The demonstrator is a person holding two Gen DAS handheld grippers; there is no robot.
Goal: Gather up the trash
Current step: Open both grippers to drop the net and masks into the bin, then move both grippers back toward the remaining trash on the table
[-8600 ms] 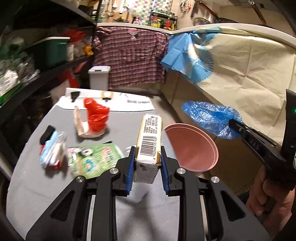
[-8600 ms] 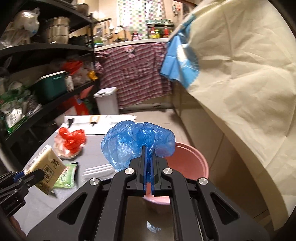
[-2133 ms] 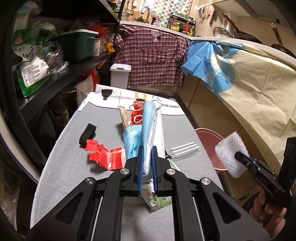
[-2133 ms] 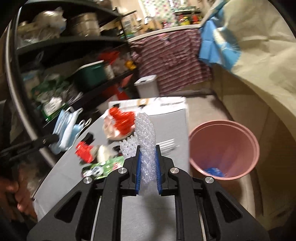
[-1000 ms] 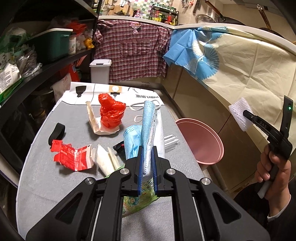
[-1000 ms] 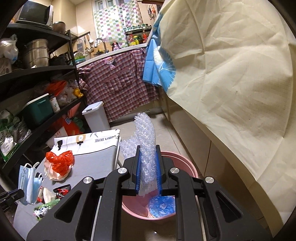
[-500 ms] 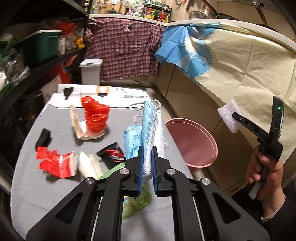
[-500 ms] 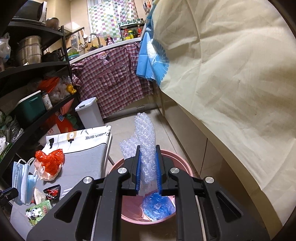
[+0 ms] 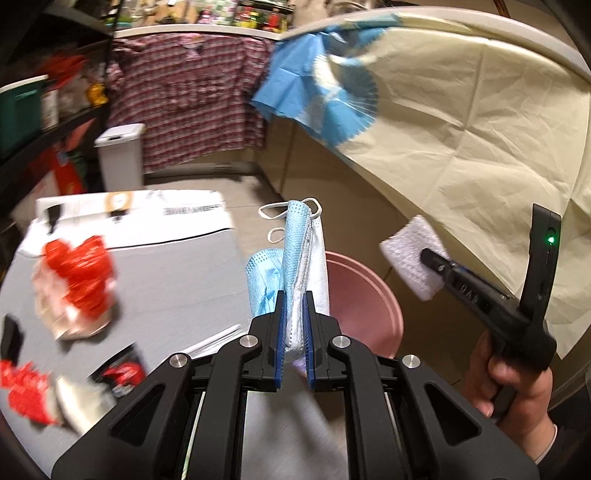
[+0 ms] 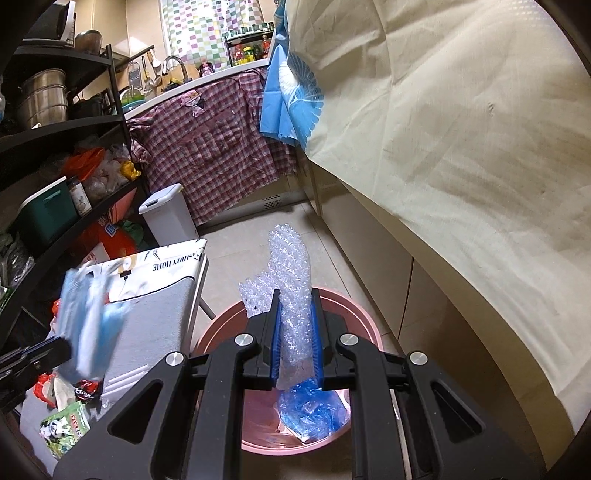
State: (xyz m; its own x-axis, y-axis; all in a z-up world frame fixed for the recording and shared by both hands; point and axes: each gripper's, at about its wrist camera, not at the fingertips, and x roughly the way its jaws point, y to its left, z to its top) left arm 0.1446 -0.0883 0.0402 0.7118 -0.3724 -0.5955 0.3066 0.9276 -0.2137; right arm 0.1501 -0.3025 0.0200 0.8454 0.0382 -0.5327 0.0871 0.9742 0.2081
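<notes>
While your right tool (image 10: 296, 341) clamps bubble wrap (image 10: 291, 280) above the pink bucket (image 10: 364, 317), your left tool (image 9: 294, 332) grips blue face masks (image 9: 295, 258) beside the tabletop (image 9: 177, 273).

Narrow kitchen, beige tiled floor (image 10: 258, 236). Black shelving (image 10: 74, 125) on left packed with pots and a green box (image 10: 44, 210). Plaid cloth (image 10: 214, 147) draped over far counter, cream sheet (image 10: 461, 129) over right cabinets. White lidded bin (image 10: 170, 214) by shelves. Checkered wall tiles (image 10: 210, 26) behind the tap, warm indoor light
</notes>
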